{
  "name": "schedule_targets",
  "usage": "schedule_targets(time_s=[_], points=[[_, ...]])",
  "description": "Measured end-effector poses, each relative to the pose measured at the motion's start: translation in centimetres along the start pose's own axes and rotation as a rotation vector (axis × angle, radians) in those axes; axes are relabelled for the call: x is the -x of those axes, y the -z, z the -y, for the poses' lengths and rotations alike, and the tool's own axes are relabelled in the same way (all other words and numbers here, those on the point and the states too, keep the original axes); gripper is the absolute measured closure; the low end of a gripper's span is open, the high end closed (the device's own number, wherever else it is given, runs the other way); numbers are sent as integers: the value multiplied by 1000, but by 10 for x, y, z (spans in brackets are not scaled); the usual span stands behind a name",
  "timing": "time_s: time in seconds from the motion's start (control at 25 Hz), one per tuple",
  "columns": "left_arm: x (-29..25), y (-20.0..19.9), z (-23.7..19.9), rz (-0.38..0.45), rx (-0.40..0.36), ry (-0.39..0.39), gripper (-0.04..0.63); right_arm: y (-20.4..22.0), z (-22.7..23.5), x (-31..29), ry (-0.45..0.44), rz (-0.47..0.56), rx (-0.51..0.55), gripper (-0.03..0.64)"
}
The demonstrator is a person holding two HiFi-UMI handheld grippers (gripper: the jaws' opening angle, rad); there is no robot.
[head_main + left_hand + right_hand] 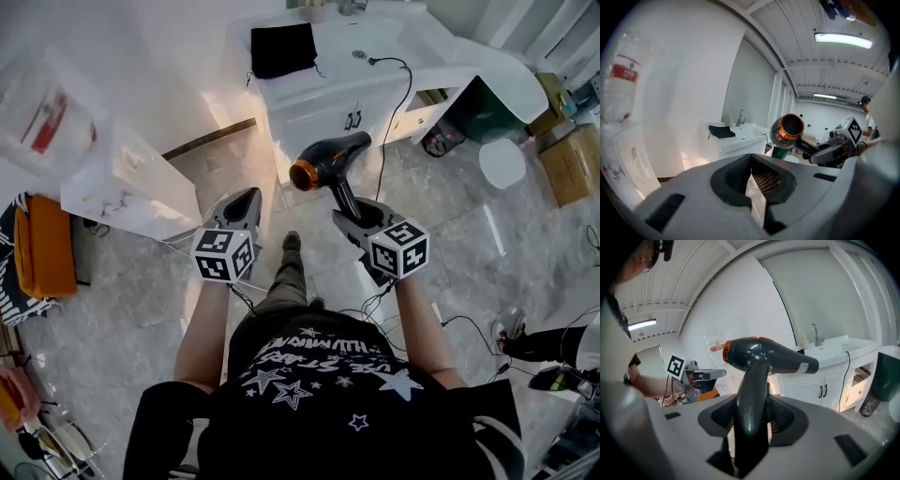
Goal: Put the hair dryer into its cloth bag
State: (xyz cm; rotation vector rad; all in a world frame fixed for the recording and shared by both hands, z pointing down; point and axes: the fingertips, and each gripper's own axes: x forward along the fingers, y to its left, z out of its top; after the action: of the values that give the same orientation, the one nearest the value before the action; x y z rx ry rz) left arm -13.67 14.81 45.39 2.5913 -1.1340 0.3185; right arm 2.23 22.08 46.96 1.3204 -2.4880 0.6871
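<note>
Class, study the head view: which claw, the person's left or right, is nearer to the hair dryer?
Right. The right claw is shut on the handle of the hair dryer. The left claw is shut and sits apart from it on the person's left, not touching.

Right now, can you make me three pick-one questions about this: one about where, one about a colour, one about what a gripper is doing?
1. Where is the black cloth bag? A on the white sink counter; B on the floor; C on a chair.
2. What colour is the ring on the hair dryer? A blue; B orange; C green.
3. How is the right gripper? A open and empty; B shut on the hair dryer's handle; C shut on the bag.
Answers: 1 A, the bag lies on the countertop; 2 B, the ring shines orange; 3 B, its jaws press the handle.
</note>
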Motion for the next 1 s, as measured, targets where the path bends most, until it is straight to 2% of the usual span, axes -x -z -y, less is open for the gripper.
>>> schedule_targets(time_s=[0.6, 0.96, 1.0], points=[[-162, -72, -89, -26, -48, 57, 586, -89, 114, -94, 43, -21, 1, 433], [-231, -88, -148, -68, -84, 36, 583, -124, 156, -143, 37, -34, -32, 433], [-238, -89, -154, -75, -96, 38, 556, -128, 159, -148, 31, -36, -32, 433]])
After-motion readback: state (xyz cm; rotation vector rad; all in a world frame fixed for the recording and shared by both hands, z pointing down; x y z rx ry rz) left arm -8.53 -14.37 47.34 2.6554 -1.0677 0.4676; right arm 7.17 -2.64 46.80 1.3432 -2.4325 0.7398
